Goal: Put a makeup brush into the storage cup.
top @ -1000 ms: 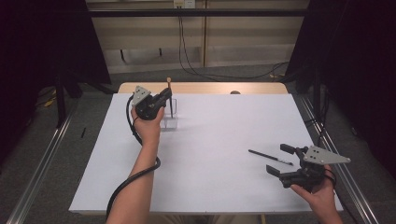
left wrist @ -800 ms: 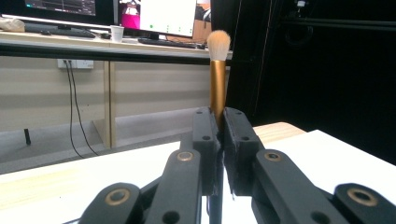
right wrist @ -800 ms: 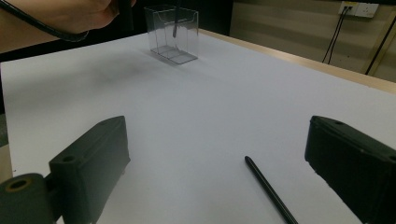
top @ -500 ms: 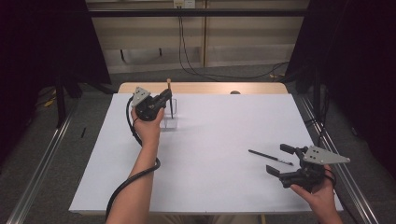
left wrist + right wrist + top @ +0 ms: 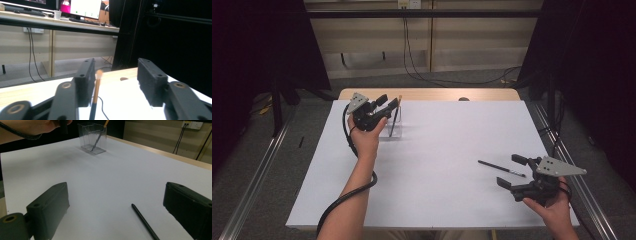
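High view: the left gripper (image 5: pixel 388 106) has barely moved, its jaws spread beside the brush (image 5: pixel 396 116) standing in the clear holder (image 5: pixel 393 131), released; the right gripper (image 5: pixel 515 172) waits spread by the pen (image 5: pixel 502 168), likely next.

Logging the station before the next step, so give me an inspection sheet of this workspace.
Surface: white sheet covering a light wooden table, whose far edge is bare.
Job's things: clear plastic box holder at the far left, a slim brush with a pale tip leaning inside it; a thin dark brush lying flat at the near right.
Clutter: small dark spot on the table's far edge; too small to identify.
Grippers: left gripper open, jaws either side of the brush in the holder; right gripper open, jaws around the flat brush's near end, not gripping.
Cables: black cable trailing along the left forearm; wall leads hanging behind.
Surroundings: dark curtains on both sides, metal floor rails, desk with monitors beyond.
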The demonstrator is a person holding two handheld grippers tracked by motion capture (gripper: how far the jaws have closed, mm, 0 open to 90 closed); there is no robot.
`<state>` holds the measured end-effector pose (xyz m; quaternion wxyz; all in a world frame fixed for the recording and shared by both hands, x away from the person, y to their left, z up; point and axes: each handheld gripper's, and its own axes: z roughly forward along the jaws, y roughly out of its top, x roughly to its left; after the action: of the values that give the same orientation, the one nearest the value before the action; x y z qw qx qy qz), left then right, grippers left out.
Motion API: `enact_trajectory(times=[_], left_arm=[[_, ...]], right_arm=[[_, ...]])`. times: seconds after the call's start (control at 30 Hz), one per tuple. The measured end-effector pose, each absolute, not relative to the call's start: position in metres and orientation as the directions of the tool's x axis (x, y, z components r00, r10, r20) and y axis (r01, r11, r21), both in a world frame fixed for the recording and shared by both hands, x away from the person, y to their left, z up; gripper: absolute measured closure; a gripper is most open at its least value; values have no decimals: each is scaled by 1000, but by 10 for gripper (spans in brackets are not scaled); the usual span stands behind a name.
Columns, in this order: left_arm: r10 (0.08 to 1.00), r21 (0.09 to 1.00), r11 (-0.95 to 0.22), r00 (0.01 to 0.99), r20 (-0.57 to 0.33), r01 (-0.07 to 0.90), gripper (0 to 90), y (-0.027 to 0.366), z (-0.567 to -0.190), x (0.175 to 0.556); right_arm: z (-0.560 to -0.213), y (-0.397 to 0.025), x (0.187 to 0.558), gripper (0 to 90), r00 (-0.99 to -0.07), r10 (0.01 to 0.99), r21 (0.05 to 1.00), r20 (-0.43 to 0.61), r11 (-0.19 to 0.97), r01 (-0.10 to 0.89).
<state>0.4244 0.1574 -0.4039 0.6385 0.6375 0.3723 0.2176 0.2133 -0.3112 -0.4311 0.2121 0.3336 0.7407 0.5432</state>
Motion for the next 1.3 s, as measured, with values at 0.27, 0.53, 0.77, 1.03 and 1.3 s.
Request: enact_trajectory(times=[0.27, 0.53, 0.77, 1.03, 1.3], left_arm=[[719, 982, 75, 672, -175, 176, 233, 160, -399, 417], [681, 980, 88, 707, -190, 178, 161, 166, -400, 408], [660, 981, 70, 728, -182, 182, 109, 173, -398, 401], [646, 980, 66, 741, -186, 189, 64, 179, -397, 394], [626, 981, 19, 763, -161, 191, 13, 182, -399, 387]], right_arm=[[-431, -310, 213, 59, -690, 722, 945, 46, 191, 264], [-431, -310, 213, 59, -690, 722, 945, 46, 192, 264], [-431, -309, 213, 59, -689, 723, 945, 45, 192, 264], [-431, -308, 213, 59, -690, 722, 944, 41, 198, 263], [-431, -308, 213, 59, -689, 724, 944, 39, 199, 263]])
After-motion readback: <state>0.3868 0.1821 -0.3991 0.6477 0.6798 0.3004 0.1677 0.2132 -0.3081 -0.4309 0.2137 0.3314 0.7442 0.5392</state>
